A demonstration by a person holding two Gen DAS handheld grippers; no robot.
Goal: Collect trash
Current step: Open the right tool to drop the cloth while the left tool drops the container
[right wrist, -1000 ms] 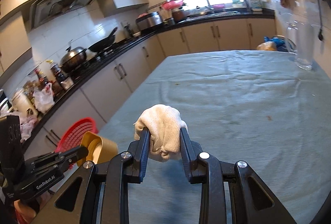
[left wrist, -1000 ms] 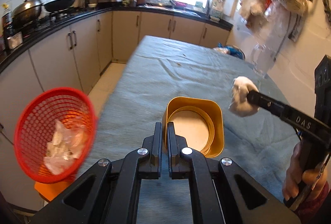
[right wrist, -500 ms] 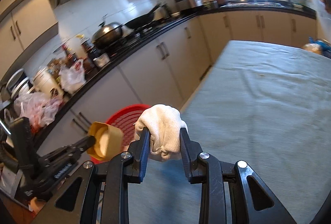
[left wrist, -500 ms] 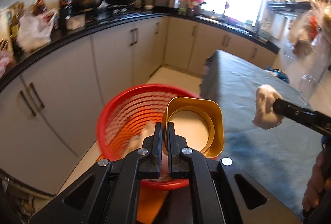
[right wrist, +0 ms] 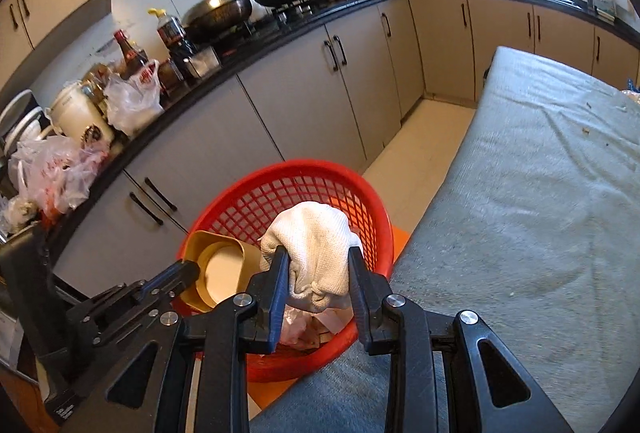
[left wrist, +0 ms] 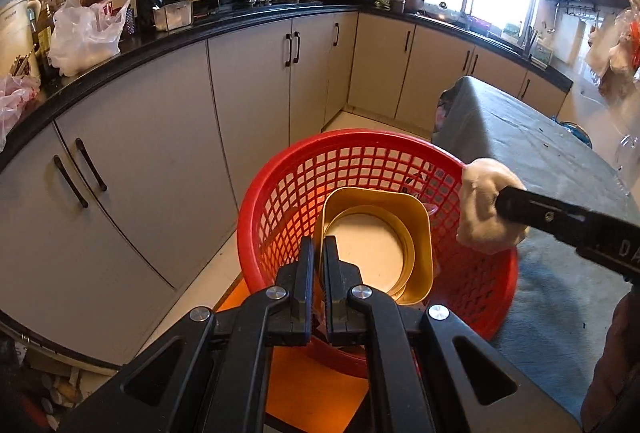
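Note:
A red mesh basket [left wrist: 304, 177] [right wrist: 248, 205] stands beside the table on an orange stool [left wrist: 316, 389]. My left gripper [left wrist: 319, 245] is shut on the rim of a yellow square container [left wrist: 416, 233] and holds it over the basket's mouth. In the right wrist view the same container [right wrist: 218, 265] hangs left of my right gripper [right wrist: 318, 253], which is shut on a crumpled white cloth [right wrist: 316, 245] above the basket's right side. The cloth [left wrist: 480, 209] shows at the basket's right rim in the left wrist view. Crumpled trash [right wrist: 298, 329] lies at the basket's bottom.
A table with a grey-blue cloth [right wrist: 540, 193] runs along the right. Grey cabinets [left wrist: 248, 105] under a black counter [left wrist: 192, 29] hold pans, bottles and plastic bags [left wrist: 86, 29]. A strip of tiled floor [right wrist: 416, 149] lies between table and cabinets.
Both grippers have swung left from over the table to above the red basket, carrying the yellow container and the white cloth. Neither grip has changed.

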